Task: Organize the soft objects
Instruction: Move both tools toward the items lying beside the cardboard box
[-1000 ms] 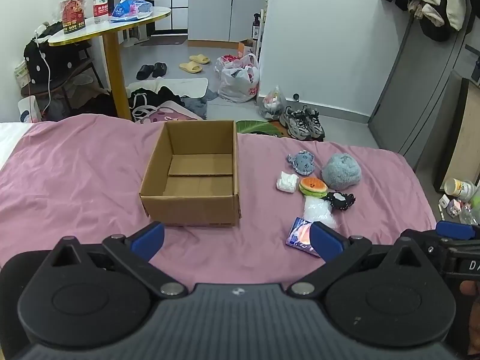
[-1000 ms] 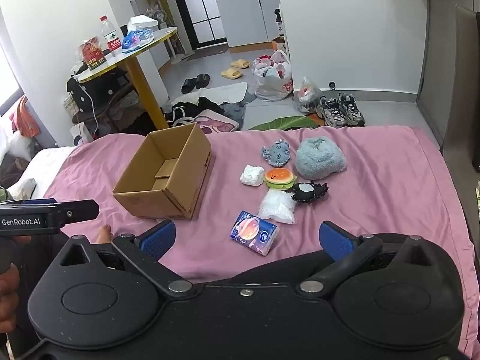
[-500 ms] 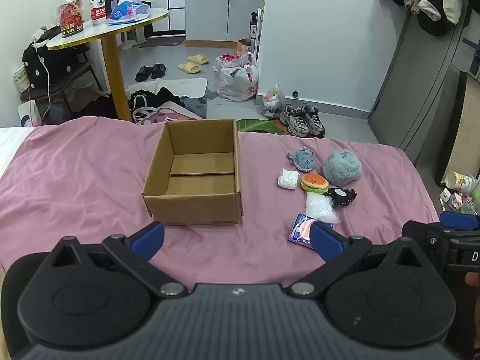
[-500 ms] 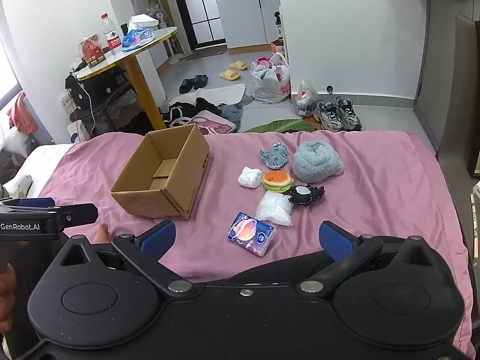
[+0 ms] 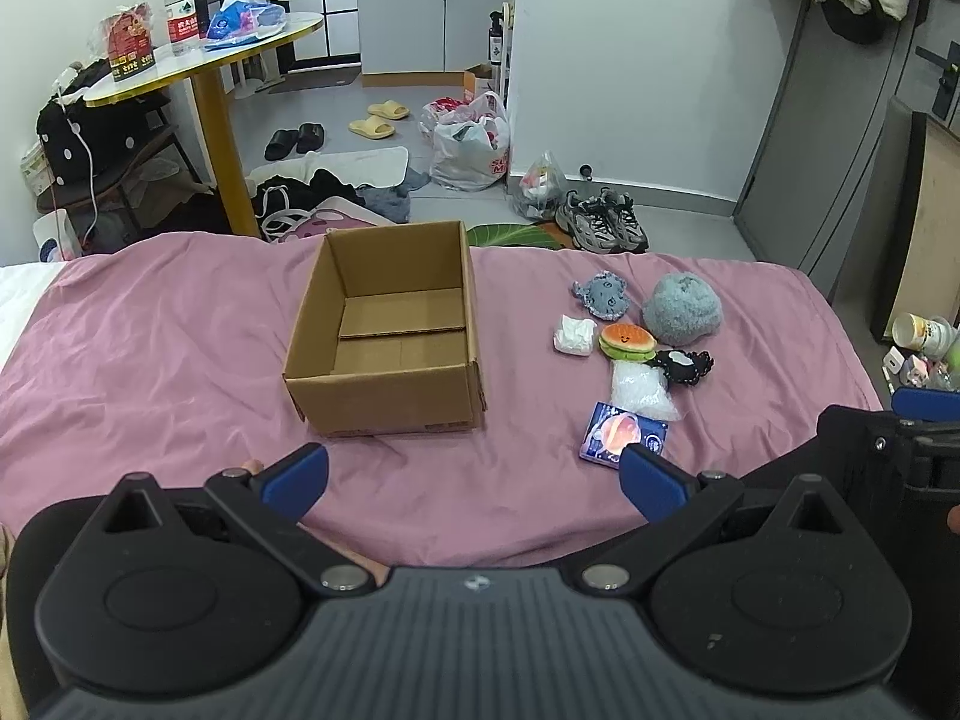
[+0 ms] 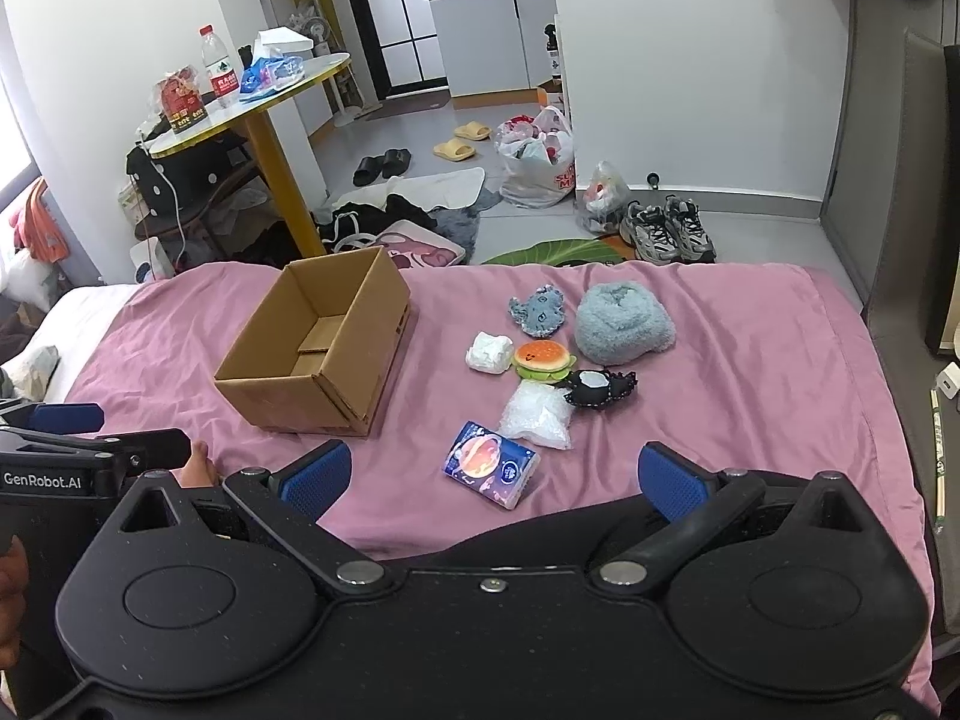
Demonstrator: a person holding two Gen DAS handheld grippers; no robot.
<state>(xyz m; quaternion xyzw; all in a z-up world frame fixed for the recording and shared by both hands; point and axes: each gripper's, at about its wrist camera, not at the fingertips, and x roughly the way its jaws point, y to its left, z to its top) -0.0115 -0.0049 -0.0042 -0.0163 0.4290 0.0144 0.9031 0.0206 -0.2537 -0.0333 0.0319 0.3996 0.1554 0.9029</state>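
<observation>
An empty open cardboard box (image 5: 390, 336) (image 6: 318, 354) stands on the pink bedsheet (image 5: 150, 348). To its right lie soft items: a blue-grey fluffy ball (image 5: 681, 309) (image 6: 624, 321), a small blue plush (image 5: 603, 295), a white wad (image 5: 573, 335), a burger plush (image 5: 627, 342) (image 6: 543, 358), a black plush (image 5: 684, 365), a clear bag (image 5: 639, 390) and a tissue pack (image 5: 621, 433) (image 6: 492, 463). My left gripper (image 5: 474, 480) is open and empty, near the bed's front edge. My right gripper (image 6: 492, 477) is open and empty, just short of the tissue pack.
Beyond the bed's far edge the floor holds sneakers (image 5: 603, 228), plastic bags (image 5: 474, 138), slippers and clothes. A round yellow-legged table (image 5: 210, 54) with a bottle stands at the back left. A dark cabinet (image 5: 840, 150) stands at the right.
Both grippers have shifted slightly, so the box and items sit a little differently in view. Nothing was taken hold of; the objects have not moved.
</observation>
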